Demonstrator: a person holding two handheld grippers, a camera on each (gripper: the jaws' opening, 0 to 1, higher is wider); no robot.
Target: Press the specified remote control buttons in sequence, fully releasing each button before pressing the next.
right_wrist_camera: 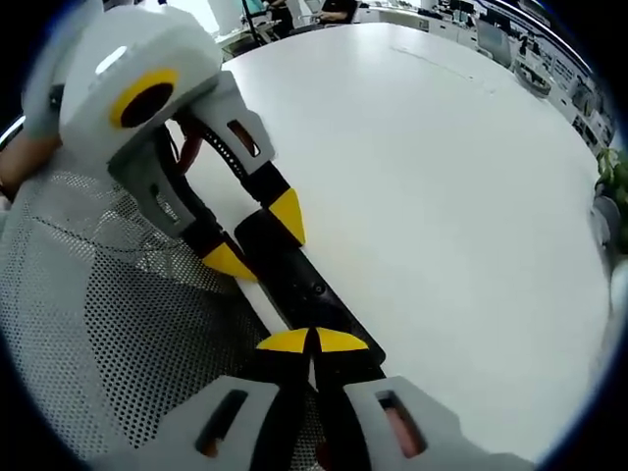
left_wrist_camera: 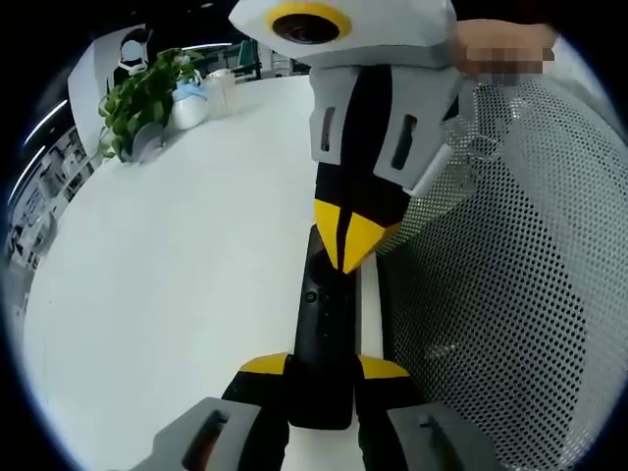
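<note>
The slim black plastic remote control (left_wrist_camera: 322,339) lies clamped by its near end in the left hand-held gripper (left_wrist_camera: 324,368). The right hand-held gripper (right_wrist_camera: 312,342), jaws closed together, presses its tips onto the remote, over the white bench (left_wrist_camera: 177,275) beside a perforated white mesh basket (left_wrist_camera: 510,294).

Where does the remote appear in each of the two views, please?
Left gripper view: remote runs up the lower centre, held between that view's own claw tips, the other claw touching its far end.
Right gripper view: remote lies diagonally at centre-bottom.
Shared landmark: the white table and the mesh chair.
</note>
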